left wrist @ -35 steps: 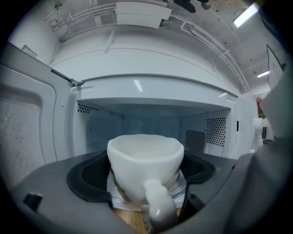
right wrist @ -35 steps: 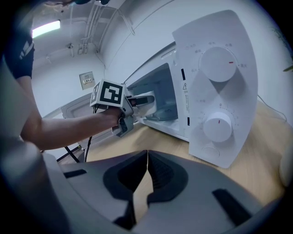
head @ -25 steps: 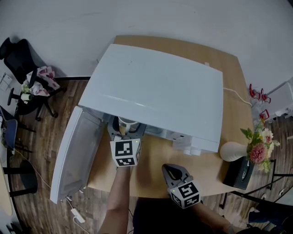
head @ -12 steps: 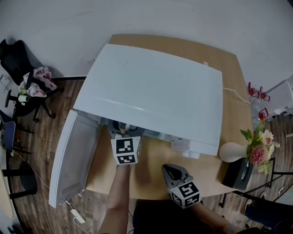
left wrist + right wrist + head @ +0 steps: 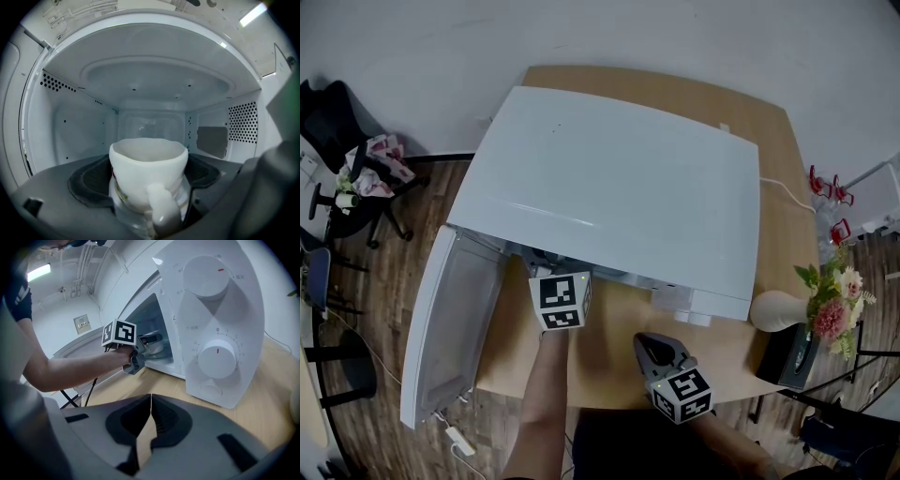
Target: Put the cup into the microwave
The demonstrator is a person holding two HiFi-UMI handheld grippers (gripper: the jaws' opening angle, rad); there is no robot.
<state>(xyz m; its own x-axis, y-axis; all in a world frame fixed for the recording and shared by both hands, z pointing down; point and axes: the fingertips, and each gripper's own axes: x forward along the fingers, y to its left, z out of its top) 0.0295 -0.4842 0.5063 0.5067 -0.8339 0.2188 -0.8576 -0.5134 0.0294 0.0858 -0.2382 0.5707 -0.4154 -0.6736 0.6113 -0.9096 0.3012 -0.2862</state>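
Left claw [image 5: 551,281] clamped on white cup [image 5: 147,173], cup low centre of frame inside the microwave [image 5: 619,178], handle toward camera, door [image 5: 450,328] swung open at lower left, right claw [image 5: 151,413] closed, empty, over wooden surface [image 5: 609,347]

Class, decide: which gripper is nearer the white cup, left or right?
Left. The left gripper grips the cup inside the microwave; the right gripper is shut, outside above the table.

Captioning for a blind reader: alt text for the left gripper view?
A white ceramic cup, handle facing the camera, is gripped between the dark fingers of the left gripper inside the white microwave. Perforated vents dot both side walls.
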